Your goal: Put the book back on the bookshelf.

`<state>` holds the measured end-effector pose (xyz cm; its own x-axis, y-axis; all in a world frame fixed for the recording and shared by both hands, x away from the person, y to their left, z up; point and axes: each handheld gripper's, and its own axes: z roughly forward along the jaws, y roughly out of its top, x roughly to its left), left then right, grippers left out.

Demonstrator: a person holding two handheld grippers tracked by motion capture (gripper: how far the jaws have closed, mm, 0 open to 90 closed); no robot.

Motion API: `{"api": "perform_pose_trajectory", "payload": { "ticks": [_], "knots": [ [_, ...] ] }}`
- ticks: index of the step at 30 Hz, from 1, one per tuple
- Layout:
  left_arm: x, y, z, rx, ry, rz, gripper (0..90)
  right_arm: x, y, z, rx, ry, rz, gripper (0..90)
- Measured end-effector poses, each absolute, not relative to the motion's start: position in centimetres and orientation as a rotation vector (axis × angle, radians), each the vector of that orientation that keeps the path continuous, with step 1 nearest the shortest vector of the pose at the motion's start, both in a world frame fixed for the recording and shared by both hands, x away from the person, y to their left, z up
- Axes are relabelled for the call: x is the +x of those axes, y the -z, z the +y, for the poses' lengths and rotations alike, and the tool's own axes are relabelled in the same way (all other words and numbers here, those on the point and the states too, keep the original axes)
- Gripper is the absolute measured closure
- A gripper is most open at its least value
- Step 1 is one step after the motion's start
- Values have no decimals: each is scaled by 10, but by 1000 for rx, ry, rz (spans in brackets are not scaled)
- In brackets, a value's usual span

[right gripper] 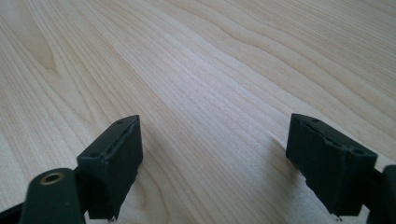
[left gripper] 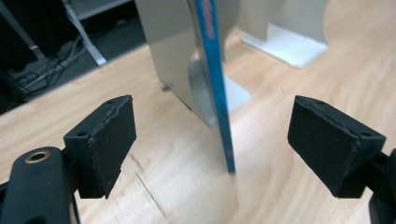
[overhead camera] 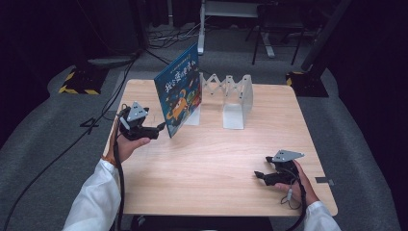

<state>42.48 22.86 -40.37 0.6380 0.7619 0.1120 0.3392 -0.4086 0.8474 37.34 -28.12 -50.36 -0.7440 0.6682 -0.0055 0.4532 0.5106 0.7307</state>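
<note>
A blue picture book (overhead camera: 179, 94) stands upright on the wooden table (overhead camera: 216, 159), leaning against the left end of a white accordion book rack (overhead camera: 231, 94). My left gripper (overhead camera: 161, 127) sits at the book's lower near corner. In the left gripper view the book's thin blue edge (left gripper: 215, 84) stands in the gap ahead of the jaws; the left gripper (left gripper: 217, 128) is open and neither pad touches the book. My right gripper (overhead camera: 260, 175) rests near the table's front right, and in its own view it (right gripper: 215, 149) is open over bare wood with nothing between the jaws.
The rack's white plates (left gripper: 173, 56) stand right behind the book, with another plate (left gripper: 289, 37) further right. Cables and metal stand legs (overhead camera: 202, 33) lie on the grey floor beyond the table. Black cables trail from both grippers.
</note>
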Motion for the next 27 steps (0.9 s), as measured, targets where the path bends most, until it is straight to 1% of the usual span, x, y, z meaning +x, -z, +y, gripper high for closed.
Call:
{"api": "perform_pose_trajectory", "payload": {
  "ticks": [8, 20, 27],
  "knots": [
    [402, 417, 232, 2133, -632, 819, 161, 372, 504, -282, 946, -1068, 2467, 185],
    [372, 440, 235, 2272, -626, 769, 170, 361, 503, -285, 975, -1055, 2445, 188],
    [363, 457, 235, 2332, -578, 773, 170, 354, 504, -288, 996, -1049, 2431, 186]
  ]
}}
